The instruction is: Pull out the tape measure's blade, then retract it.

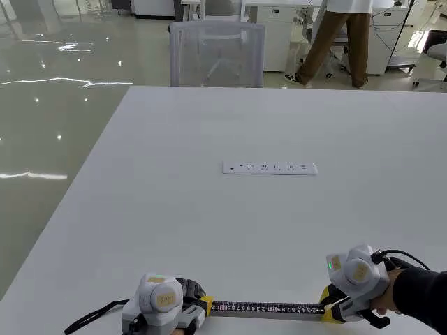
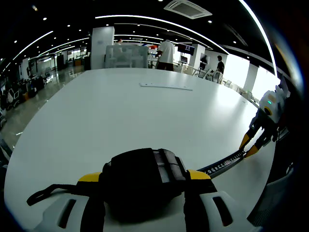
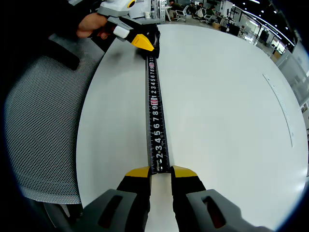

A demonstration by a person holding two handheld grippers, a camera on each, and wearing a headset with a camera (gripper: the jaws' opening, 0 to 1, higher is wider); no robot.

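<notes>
One blade (image 3: 155,121) stretched along the surface (image 1: 209,223), left hand-held gripper (image 2: 144,177) clamping the case (image 2: 142,186), right hand-held gripper (image 3: 160,172) pinching its tip.

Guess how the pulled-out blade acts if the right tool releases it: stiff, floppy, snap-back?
The blade runs straight from case to right tool, so probably stiff over this span. It looks thin, so it may buckle if pushed endwise. Released, it likely retracts fast toward the left tool.
</notes>
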